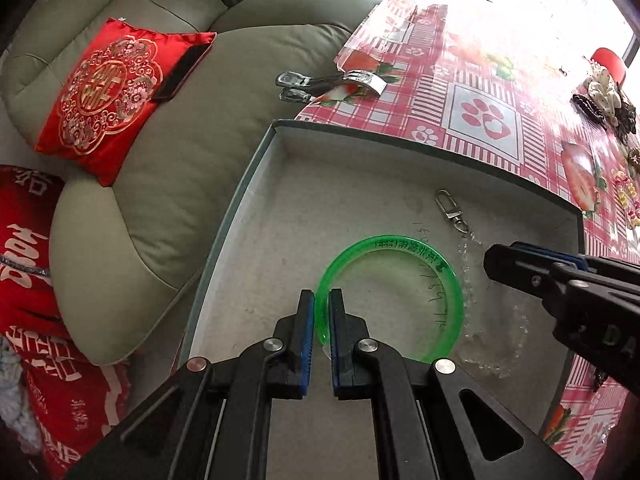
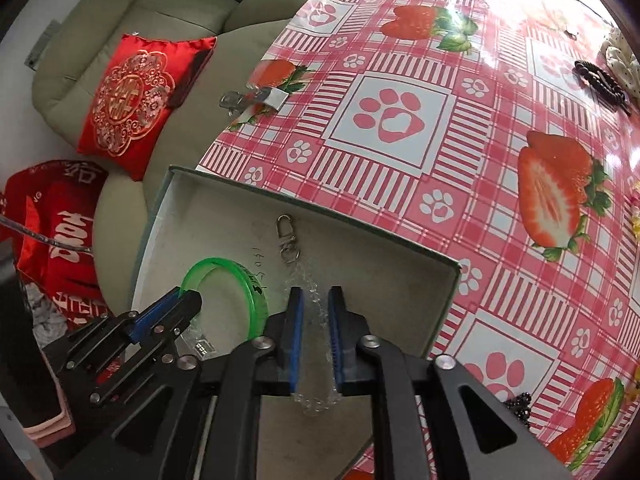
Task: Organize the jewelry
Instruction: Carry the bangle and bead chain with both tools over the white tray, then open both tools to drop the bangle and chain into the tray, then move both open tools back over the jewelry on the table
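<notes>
A green translucent bangle point(image 1: 436, 268) lies in a shallow grey box point(image 1: 280, 200) on the table. My left gripper point(image 1: 322, 300) has its two fingers on either side of the bangle's near rim, with a small gap, slightly open. A clear bead chain point(image 1: 466, 268) with a metal clasp point(image 1: 450, 206) lies right of the bangle. In the right wrist view the chain point(image 2: 310, 292) runs between the fingers of my right gripper point(image 2: 316, 300), which stands open over it. The bangle point(image 2: 240, 272) and the box point(image 2: 400, 280) also show there.
The table has a red strawberry and paw-print cloth point(image 2: 400, 120). A metal clip point(image 1: 320, 84) lies at its far edge. A dark bead bracelet point(image 2: 600, 80) and other trinkets point(image 1: 604, 92) sit at the far right. A beige sofa with a red cushion point(image 1: 108, 100) is on the left.
</notes>
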Motion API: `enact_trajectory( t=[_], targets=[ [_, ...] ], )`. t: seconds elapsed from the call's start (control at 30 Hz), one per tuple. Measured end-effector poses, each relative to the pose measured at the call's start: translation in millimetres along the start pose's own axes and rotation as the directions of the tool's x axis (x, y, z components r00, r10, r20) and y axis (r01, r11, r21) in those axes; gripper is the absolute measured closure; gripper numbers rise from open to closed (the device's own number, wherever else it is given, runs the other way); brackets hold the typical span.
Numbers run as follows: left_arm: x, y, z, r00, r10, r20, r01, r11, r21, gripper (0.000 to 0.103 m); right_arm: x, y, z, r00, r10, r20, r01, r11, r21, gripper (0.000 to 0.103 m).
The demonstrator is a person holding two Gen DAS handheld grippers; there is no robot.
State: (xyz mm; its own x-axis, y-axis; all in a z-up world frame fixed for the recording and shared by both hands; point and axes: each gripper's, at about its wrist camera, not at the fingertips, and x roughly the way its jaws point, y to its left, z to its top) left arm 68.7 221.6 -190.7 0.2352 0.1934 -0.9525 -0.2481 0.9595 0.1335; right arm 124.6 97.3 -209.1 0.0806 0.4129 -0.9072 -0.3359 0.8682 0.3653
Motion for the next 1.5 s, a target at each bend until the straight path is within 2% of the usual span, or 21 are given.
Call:
enact_trajectory(
  t=[0.03, 0.1, 0.33, 0.47, 0.53, 0.57, 0.63, 0.83, 0.93, 1.0, 1.2, 1.3, 1.5],
  targets=[
    [-1.2, 0.7, 0.1, 1.0, -0.001, -0.001, 0.001, 1.0, -0.001, 0.09, -1.6, 0.4, 0.5, 1.0, 0.008, 0.004, -0.008, 1.0, 0.003, 0.07],
    [-2.5, 1.4, 0.2, 1.0, 0.002, 0.001, -0.002, 1.0, 0.002, 0.09, -8.1, 0.3, 0.2, 1.0, 0.025, 0.019, -0.025, 1.0, 0.009, 0.06],
    [-13.7, -0.3, -1.2, 1.0, 0.006, 0.015, -0.006, 1.0, 0.007, 0.09, -52.0, 2.8, -1.1, 0.991, 0.084, 0.101, -0.088, 0.995, 0.037, 0.059],
    [-17.7, -0.2, -3.4, 1.0, -0.002, 0.018, 0.001, 1.0, 0.011, 0.088, -78.4, -1.2, -10.7, 0.987, 0.08, 0.142, -0.089, 0.994, 0.059, 0.054],
    [-19.0, 0.2, -4.6, 1.0, -0.001, 0.013, 0.001, 1.0, 0.006, 0.025, -88.3, -6.0, -17.6, 0.985, 0.075, 0.153, -0.087, 0.993, 0.076, 0.054],
    [-21.7, 1.7, -5.4, 1.0, 0.017, 0.021, -0.017, 1.0, -0.007, 0.0, -92.5, -9.7, -20.9, 0.985, 0.073, 0.156, -0.086, 0.993, 0.084, 0.054],
    [-31.3, 0.6, -7.2, 0.997, 0.039, 0.067, -0.039, 0.999, -0.001, 0.0, -101.3, -18.4, -30.0, 0.985, 0.06, 0.164, -0.077, 0.991, 0.105, 0.05],
    [-44.9, -18.4, -8.1, 0.997, 0.035, 0.066, -0.04, 0.997, 0.071, 0.0, -122.7, -56.2, -56.0, 0.983, -0.001, 0.184, -0.038, 0.978, 0.207, 0.037],
    [-56.8, -34.8, -8.7, 0.997, -0.007, 0.077, -0.002, 0.993, 0.118, 0.0, -133.2, -76.4, -71.7, 0.982, -0.046, 0.185, -0.002, 0.967, 0.255, 0.035],
    [-65.2, -51.8, -8.0, 0.996, -0.055, 0.064, 0.045, 0.987, 0.154, 0.0, -138.7, -90.2, -82.0, 0.981, -0.074, 0.18, 0.02, 0.959, 0.283, 0.021],
    [-89.7, -112.3, -15.4, 0.984, -0.173, 0.042, 0.157, 0.956, 0.247, 0.0, -164.1, -136.6, -124.2, 0.971, -0.182, 0.157, 0.112, 0.92, 0.376, 0.021],
    [-99.4, -147.2, -20.9, 0.98, -0.193, 0.05, 0.171, 0.941, 0.291, 0.0, -176.0, -161.0, -148.2, 0.963, -0.237, 0.131, 0.162, 0.891, 0.424, 0.021],
    [-100.0, -206.8, -28.1, 0.963, -0.266, -0.03, 0.259, 0.897, 0.36, 0.0, -197.2, -207.0, -200.8, 0.938, -0.338, 0.079, 0.255, 0.825, 0.505, 0.021]
  ],
)
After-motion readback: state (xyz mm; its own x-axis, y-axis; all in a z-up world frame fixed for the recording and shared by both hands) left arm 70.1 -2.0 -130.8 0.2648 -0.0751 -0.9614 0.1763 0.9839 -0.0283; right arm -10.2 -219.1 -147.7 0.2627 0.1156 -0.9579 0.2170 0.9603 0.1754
